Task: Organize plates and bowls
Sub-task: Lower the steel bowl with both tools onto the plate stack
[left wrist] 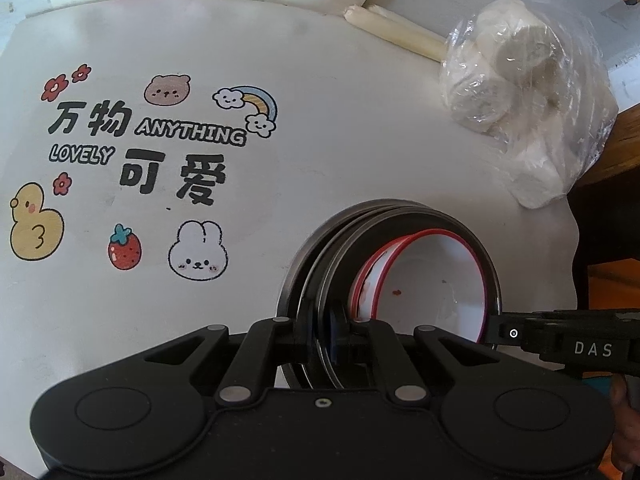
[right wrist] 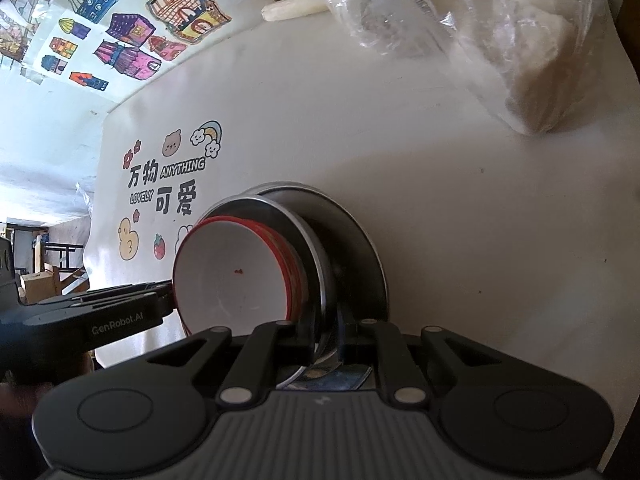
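Note:
A stack of metal plates (left wrist: 384, 220) carries white bowls with red rims (left wrist: 424, 280). My left gripper (left wrist: 332, 336) is shut on the rim of the plate stack on its near side. My right gripper (right wrist: 328, 336) is shut on the opposite rim of the same plates (right wrist: 348, 248), with the bowls (right wrist: 232, 276) to its left. Each gripper shows in the other's view: the right one at the right edge (left wrist: 568, 340), the left one at the left edge (right wrist: 100, 316). The stack appears tilted in both views and held over a white table (left wrist: 320, 120).
The white table (right wrist: 440, 200) has cartoon stickers and lettering (left wrist: 140, 152). A clear plastic bag of white lumps (left wrist: 528, 92) lies at the far right, with pale sticks (left wrist: 396, 32) beside it. A sheet of coloured house drawings (right wrist: 120, 28) lies at the far edge.

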Tool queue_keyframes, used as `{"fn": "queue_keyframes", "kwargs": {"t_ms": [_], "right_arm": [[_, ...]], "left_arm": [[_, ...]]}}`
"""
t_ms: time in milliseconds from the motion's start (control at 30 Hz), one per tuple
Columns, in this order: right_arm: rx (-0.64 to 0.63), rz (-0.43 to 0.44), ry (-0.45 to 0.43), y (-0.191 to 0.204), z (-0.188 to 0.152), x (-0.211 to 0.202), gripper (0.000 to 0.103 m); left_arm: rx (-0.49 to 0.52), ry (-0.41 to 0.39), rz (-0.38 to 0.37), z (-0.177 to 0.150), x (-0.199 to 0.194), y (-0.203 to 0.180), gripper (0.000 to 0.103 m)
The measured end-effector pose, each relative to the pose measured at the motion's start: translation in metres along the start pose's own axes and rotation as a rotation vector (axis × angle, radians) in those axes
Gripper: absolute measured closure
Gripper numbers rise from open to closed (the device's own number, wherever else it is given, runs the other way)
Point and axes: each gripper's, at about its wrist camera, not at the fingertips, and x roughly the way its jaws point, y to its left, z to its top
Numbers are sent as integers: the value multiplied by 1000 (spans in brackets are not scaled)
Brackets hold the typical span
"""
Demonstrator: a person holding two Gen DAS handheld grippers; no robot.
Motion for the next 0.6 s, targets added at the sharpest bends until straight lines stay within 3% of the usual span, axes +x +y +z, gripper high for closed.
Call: {"fn": "queue_keyframes", "kwargs": {"t_ms": [600], "right_arm": [[-8, 1, 2, 3, 1, 5, 92]], "left_arm": [[7, -16, 23, 1, -6, -2, 97]]}}
